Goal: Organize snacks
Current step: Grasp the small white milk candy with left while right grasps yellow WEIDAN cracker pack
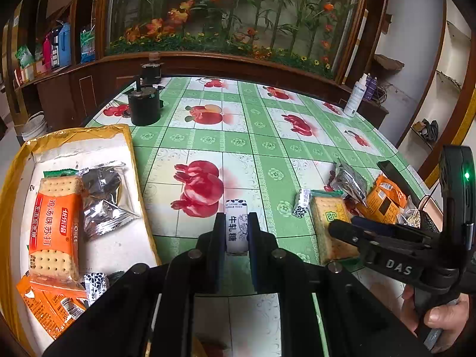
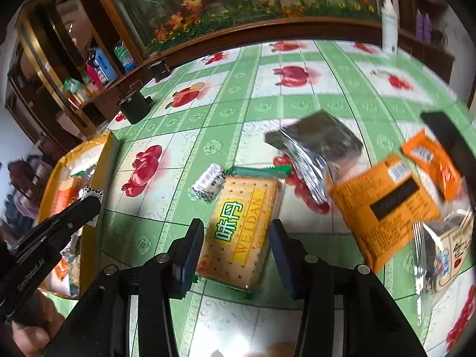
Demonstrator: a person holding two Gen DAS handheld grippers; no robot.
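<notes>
My left gripper [image 1: 236, 229] is shut on a small white nougat candy [image 1: 236, 223] and holds it just right of the yellow-rimmed tray [image 1: 132, 154]. In the tray lie an orange cracker pack [image 1: 55, 226], silver packets [image 1: 104, 199] and small candies. My right gripper [image 2: 236, 238] is open, with its fingers on either side of a yellow cracker pack [image 2: 241, 226] that lies on the table. Its pads do not press on the pack. In the left wrist view the right gripper [image 1: 345, 224] hovers over that pack [image 1: 325, 220]. Another white candy [image 2: 208, 186] lies beside the pack.
Beyond the yellow pack lie a silver packet [image 2: 315, 148], orange packs [image 2: 386, 208], a clear packet [image 2: 446, 253] and a black phone [image 2: 446, 136]. A black pot [image 1: 145, 105] stands at the table's far left and a spray bottle [image 1: 355, 98] at its far right. A wooden cabinet stands behind the table.
</notes>
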